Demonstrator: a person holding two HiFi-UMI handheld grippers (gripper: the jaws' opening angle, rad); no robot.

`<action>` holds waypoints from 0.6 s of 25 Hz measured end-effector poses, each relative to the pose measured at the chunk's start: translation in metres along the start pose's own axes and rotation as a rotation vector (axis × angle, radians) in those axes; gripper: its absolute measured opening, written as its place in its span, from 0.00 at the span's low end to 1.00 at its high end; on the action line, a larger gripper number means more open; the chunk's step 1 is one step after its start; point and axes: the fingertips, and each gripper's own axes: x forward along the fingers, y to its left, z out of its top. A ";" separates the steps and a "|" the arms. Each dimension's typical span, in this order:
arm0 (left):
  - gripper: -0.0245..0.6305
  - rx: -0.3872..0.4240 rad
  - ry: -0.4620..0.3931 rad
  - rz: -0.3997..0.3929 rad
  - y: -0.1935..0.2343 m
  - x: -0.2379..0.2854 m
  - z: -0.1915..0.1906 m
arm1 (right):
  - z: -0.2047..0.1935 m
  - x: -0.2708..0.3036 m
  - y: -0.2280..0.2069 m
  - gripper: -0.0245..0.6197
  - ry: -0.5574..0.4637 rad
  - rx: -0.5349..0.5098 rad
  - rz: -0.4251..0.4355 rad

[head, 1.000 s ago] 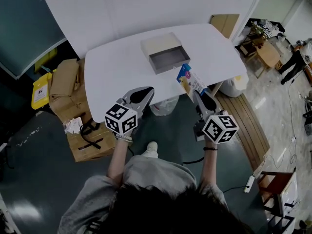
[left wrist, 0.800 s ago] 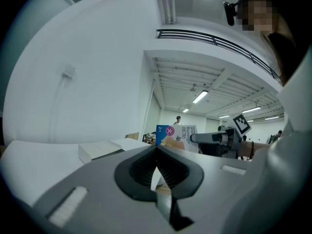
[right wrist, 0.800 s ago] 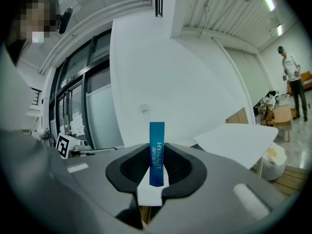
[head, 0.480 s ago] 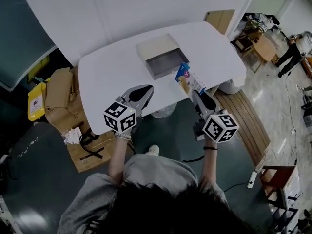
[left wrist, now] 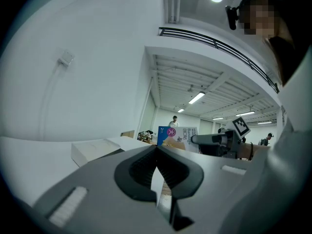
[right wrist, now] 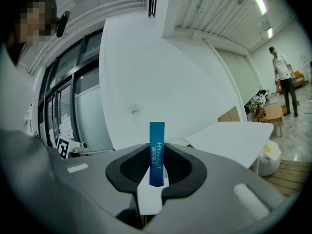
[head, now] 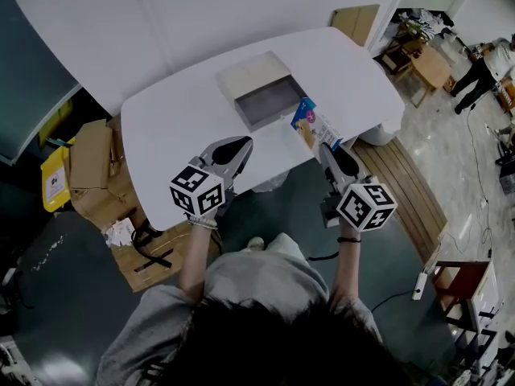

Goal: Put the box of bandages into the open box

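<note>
The box of bandages (head: 312, 127) is blue and white, the open box (head: 268, 103) grey, the table (head: 177, 135) white.

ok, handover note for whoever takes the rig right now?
Left gripper: jaws together, empty, over the near edge of the table.
Right gripper: clamped on the box of bandages, held in the air just right of the open box.
Open box: on the table, looks empty.
Done: bandages picked up.
Left: carry them over the open box, lower in, release.

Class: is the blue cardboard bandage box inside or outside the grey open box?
Outside. The blue cardboard bandage box is clamped in the right hand-held gripper, beside the grey open box.
</note>
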 end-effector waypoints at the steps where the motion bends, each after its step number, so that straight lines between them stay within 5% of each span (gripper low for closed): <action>1: 0.03 -0.002 0.001 0.001 0.000 0.002 0.000 | 0.001 0.001 -0.002 0.19 -0.001 0.001 0.000; 15: 0.03 -0.055 -0.014 0.131 0.045 0.052 0.008 | 0.028 0.083 -0.047 0.18 0.084 0.005 0.141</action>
